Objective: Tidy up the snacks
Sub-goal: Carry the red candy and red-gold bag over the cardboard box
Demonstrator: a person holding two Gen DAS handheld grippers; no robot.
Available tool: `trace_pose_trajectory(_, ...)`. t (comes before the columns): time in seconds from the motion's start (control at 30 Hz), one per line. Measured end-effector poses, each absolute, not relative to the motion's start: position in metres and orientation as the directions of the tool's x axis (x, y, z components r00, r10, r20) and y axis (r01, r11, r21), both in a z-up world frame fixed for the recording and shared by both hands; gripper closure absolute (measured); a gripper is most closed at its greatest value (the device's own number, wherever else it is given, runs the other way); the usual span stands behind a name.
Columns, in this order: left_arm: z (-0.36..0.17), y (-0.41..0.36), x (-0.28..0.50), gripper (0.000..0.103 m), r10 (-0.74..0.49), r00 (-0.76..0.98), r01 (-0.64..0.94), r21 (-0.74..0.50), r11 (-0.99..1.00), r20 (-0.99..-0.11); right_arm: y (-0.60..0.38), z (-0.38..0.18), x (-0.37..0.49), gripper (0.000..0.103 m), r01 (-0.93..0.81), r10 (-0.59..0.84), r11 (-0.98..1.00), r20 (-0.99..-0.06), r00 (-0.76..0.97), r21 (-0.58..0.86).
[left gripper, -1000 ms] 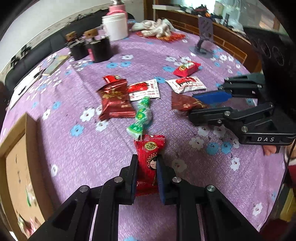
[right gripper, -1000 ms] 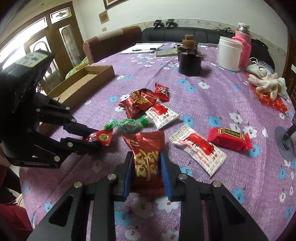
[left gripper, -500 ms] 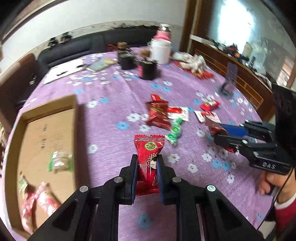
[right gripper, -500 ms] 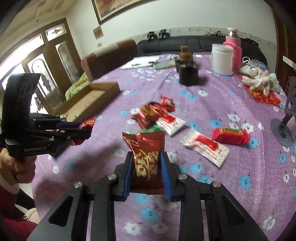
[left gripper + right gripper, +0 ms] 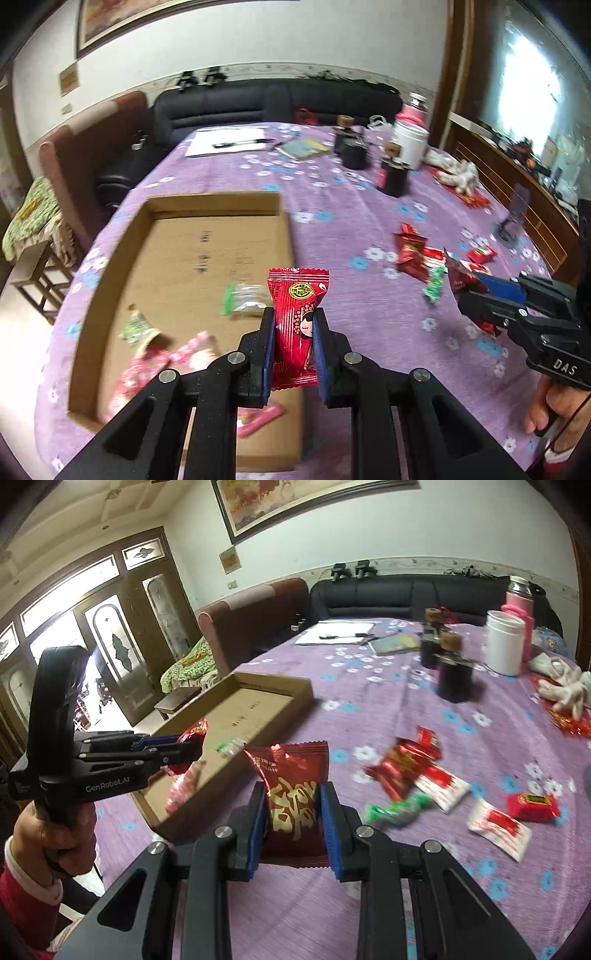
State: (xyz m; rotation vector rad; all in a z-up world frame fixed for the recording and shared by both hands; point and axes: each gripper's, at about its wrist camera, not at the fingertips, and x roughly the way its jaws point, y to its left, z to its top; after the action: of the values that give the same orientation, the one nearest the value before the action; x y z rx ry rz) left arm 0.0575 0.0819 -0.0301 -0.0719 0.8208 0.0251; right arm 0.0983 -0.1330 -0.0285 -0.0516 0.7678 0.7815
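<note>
My left gripper [image 5: 293, 325] is shut on a bright red candy packet [image 5: 295, 314] with a cartoon face, held above the right edge of a flat cardboard box [image 5: 207, 236]. The box holds several snacks, green and pink ones [image 5: 147, 347]. My right gripper [image 5: 291, 801] is shut on a dark red packet [image 5: 291, 775] with gold writing, held above the purple tablecloth just right of the box [image 5: 258, 701]. Each gripper shows in the other's view: the right one [image 5: 476, 295], the left one [image 5: 184, 749].
Loose snacks lie on the cloth: red packets [image 5: 402, 764], a green candy [image 5: 399, 806], white-red sachets [image 5: 498, 823], a red bar [image 5: 532, 805]. Dark jars [image 5: 452, 672], a white tub [image 5: 504, 646], a pink flask [image 5: 517, 602] and papers [image 5: 336, 631] stand at the back.
Both grippers have lifted and swung left from the snack pile toward the cardboard box, each still holding its packet. The left one now hangs over the box's edge.
</note>
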Motion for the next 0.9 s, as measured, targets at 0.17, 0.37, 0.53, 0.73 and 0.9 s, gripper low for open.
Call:
trace_pose_trajectory(0.17,-0.027,0.103,0.049,0.084,0.023,0.689,-0.096,-0.059,0.994,-0.724,-0.105,-0.027,0.095,0.075,-0.677,0.642,0.694,-0.636,0.428,0.245)
trace_pose_trajectory(0.37,-0.025,0.125,0.040,0.084,0.068,0.698,-0.158,-0.061,0.986,-0.713,-0.081,-0.028,0.093,0.075,-0.700,0.652,0.672,-0.640,0.405,0.242)
trace_pose_trajectory(0.53,-0.026,0.141,0.038,0.084,0.088,0.696,-0.192,-0.066,0.979,-0.713,-0.064,-0.030,0.093,0.075,-0.711,0.659,0.659,-0.644,0.390,0.244)
trace_pose_trajectory(0.73,-0.031,0.163,0.041,0.084,0.106,0.679,-0.230,-0.073,0.971,-0.726,-0.043,-0.033,0.100,0.075,-0.716,0.665,0.650,-0.647,0.373,0.256)
trace_pose_trajectory(0.9,-0.035,0.183,0.053,0.084,0.118,0.664,-0.246,-0.067,0.967,-0.738,-0.014,-0.038,0.114,0.075,-0.716,0.655,0.651,-0.663,0.361,0.253)
